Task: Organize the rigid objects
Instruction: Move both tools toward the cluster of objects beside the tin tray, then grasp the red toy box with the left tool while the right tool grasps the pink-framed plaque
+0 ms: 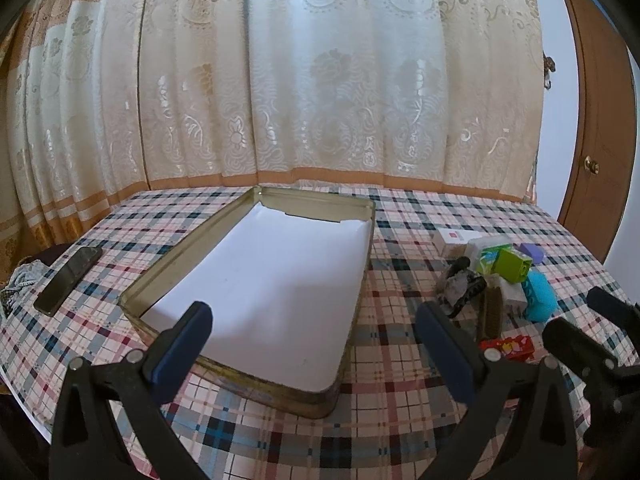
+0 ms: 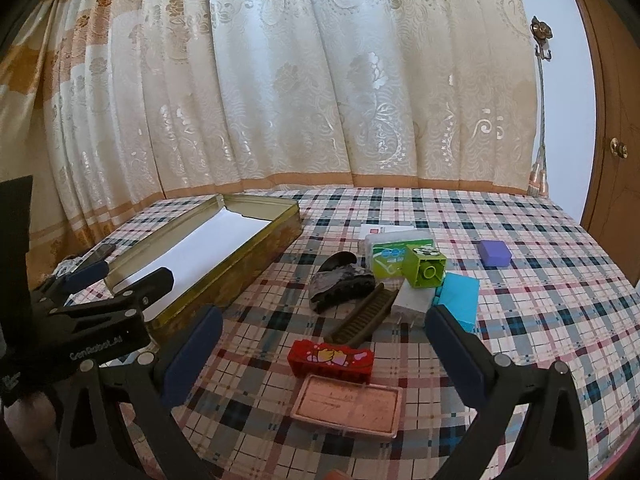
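Both sets of jaws stand released with nothing between them. The right gripper (image 2: pixel 320 332) hovers low over the scattered pieces, its blue pads framing the red block (image 2: pixel 331 360) and, nearer the lens at bottom centre, the pink case (image 2: pixel 347 404). The left gripper (image 1: pixel 316 336) hangs over the near rim of the tin (image 1: pixel 132 300), which is lined with white paper, holds nothing yet, and fills the middle of the left view.

I'd judge the job barely begun, with a first pick coming up. The red block looks the easiest choice: it sits apart from the heap, with clear cloth on both long sides. The pads should come down square across its narrow width and lift straight before swinging left to the tin. The pink case is flat and low, so a grip there would be harder.

Further out, in the middle of the right view, lie a dark hair clip (image 2: pixel 340 284), an olive comb (image 2: pixel 360 314), a white box (image 2: pixel 414 300), a green block (image 2: pixel 424 266) and a blue block (image 2: pixel 460 300), touching or overlapping, so their lower edges are hidden. A purple block (image 2: pixel 495 253) sits well apart, upper right. A phone (image 1: pixel 68 280) lies at left on the checked tablecloth (image 1: pixel 400 400). The print on the floss box (image 2: pixel 390 256) is too small to read.
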